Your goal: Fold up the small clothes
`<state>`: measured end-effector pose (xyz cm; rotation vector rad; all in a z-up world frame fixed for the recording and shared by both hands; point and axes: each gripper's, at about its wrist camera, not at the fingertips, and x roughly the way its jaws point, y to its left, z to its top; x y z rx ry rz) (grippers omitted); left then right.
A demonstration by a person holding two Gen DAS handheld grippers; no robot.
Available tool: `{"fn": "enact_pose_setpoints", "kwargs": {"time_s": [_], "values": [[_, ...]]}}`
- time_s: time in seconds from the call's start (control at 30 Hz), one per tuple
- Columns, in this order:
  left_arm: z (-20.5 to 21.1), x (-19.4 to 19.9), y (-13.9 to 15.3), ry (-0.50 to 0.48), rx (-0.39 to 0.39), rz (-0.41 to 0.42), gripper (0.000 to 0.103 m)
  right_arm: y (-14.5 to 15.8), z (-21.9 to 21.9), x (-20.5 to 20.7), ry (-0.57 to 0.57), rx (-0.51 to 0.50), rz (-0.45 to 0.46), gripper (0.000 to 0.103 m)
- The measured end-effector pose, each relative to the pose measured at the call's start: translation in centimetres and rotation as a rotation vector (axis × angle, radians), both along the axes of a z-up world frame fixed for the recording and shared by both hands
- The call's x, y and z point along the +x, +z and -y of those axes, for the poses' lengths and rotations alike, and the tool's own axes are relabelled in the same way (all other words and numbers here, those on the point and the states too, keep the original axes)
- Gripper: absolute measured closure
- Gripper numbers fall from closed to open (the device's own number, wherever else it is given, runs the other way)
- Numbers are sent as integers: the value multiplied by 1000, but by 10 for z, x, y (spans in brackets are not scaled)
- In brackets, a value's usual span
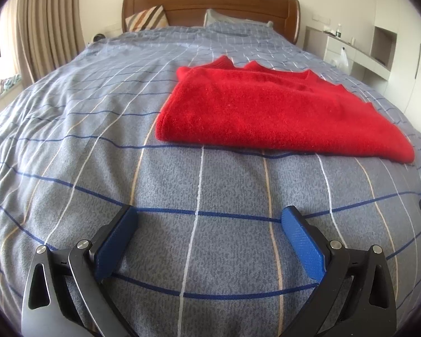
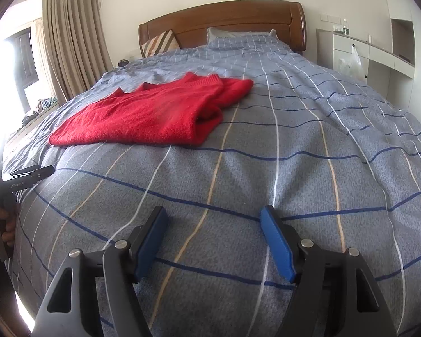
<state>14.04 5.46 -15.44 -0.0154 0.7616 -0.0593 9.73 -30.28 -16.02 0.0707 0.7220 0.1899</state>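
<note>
Beige pleated curtains [image 1: 46, 25] hang far left of the left hand-held gripper [image 1: 207, 219], beside a bright window. Left hand-held gripper is released, its blue-padded black fingers [image 1: 116, 241] spread wide, nothing between them, hovering low over the grey-blue checked quilt with white, tan and navy lines [image 1: 98, 151] covering the bed. Ahead of it and slightly right lies the red fuzzy knit sweater [image 1: 266, 112], folded into a flat rectangle on the quilt, well apart from the fingers. Sweater's ribbed edges poke up along the far side. Beyond it, a striped cushion [image 1: 147, 18] and a checked pillow [image 1: 235, 24] lean at the brown wooden headboard [image 1: 210, 2]. White built-in cabinet unit with an open niche [image 1: 379, 47] stands far right; small bottles on it, too small to tell. Tip of the other gripper shows at the right edge.

Right wrist view: left edge shows the person's hand [image 2: 0, 224] gripping the other tool's black handle. Right hand-held gripper [image 2: 213, 219] is also released, blue-padded fingers [image 2: 151, 244] apart and empty, over the quilt [image 2: 322, 146]. The red sweater [image 2: 143, 118] sits ahead and to its left, not touching; folded layers visible on its right end. Headboard [image 2: 224, 19] beyond, curtains [image 2: 70, 36] upper left, white plastic bag [image 2: 350, 61] hanging at the cabinet far right.
</note>
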Motion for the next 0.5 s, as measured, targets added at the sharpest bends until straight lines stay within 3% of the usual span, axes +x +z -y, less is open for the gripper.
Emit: {"fn": "enact_pose_setpoints", "kwargs": {"time_s": [0.5], "values": [[1, 0, 0, 0, 0, 2, 1, -1, -1, -1, -1, -6, 6, 33]]}}
